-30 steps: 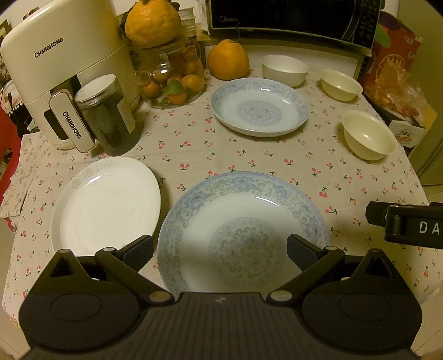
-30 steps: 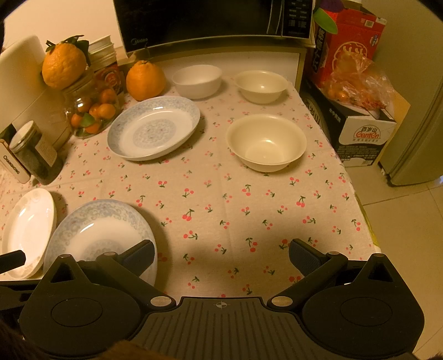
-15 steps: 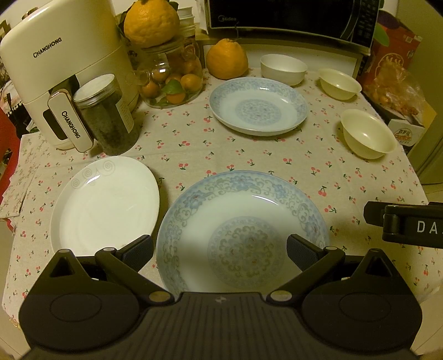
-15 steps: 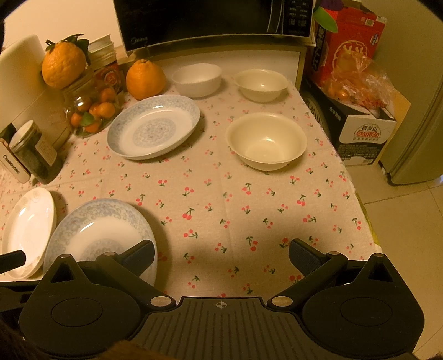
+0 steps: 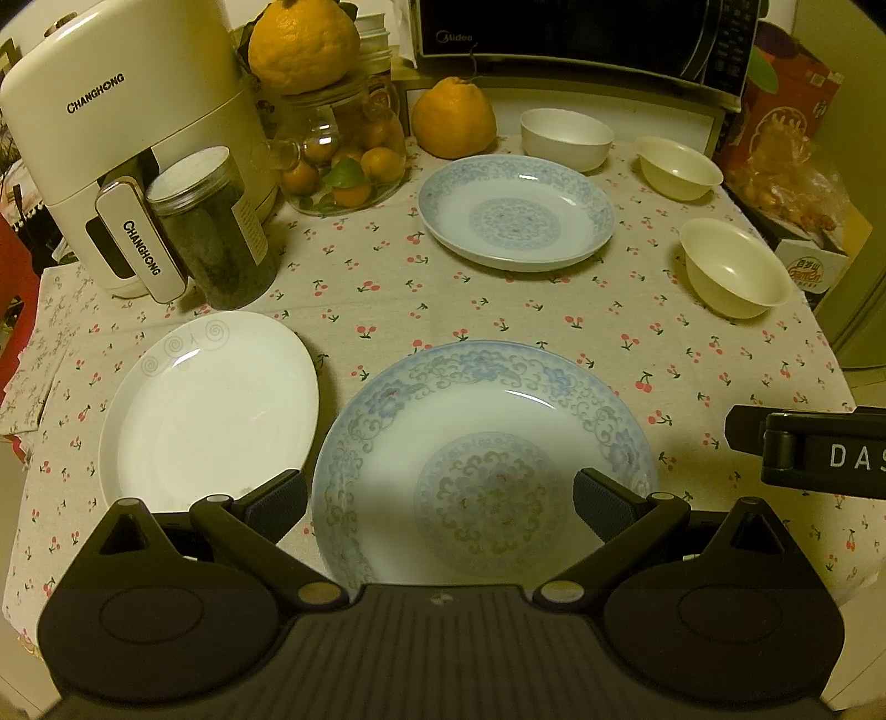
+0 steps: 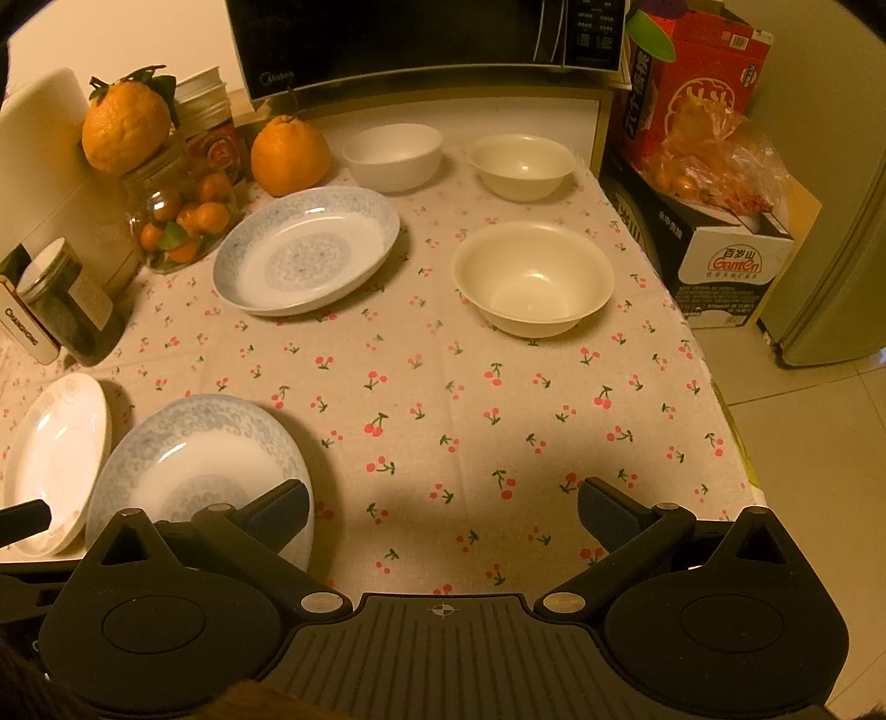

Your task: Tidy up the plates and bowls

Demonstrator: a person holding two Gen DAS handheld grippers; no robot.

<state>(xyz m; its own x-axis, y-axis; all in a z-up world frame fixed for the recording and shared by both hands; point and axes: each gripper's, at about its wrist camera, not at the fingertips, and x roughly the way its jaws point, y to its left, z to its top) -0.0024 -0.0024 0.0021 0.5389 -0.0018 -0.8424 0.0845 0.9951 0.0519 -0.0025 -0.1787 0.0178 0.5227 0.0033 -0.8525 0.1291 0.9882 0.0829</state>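
My left gripper (image 5: pixel 440 507) is open, hovering over the near blue-patterned plate (image 5: pixel 482 443), which also shows in the right wrist view (image 6: pixel 194 465). A plain white plate (image 5: pixel 205 410) lies left of it. A second blue-patterned plate (image 5: pixel 515 213) sits farther back. A cream bowl (image 5: pixel 733 266) stands at the right; a smaller cream bowl (image 5: pixel 678 166) and a white bowl (image 5: pixel 565 135) stand at the back. My right gripper (image 6: pixel 443 512) is open and empty above bare tablecloth, with the cream bowl (image 6: pixel 531 277) ahead of it.
An air fryer (image 5: pixel 127 138), a dark jar (image 5: pixel 210 227), a glass jar of small oranges (image 5: pixel 343 160) and a large orange (image 5: pixel 454 119) crowd the back left. A microwave (image 5: pixel 581 39) stands behind. Boxes (image 6: pixel 714 183) and the table's right edge (image 6: pixel 720 399) lie to the right.
Both grippers have crept slightly forward; the dishes have not moved and both stay open.
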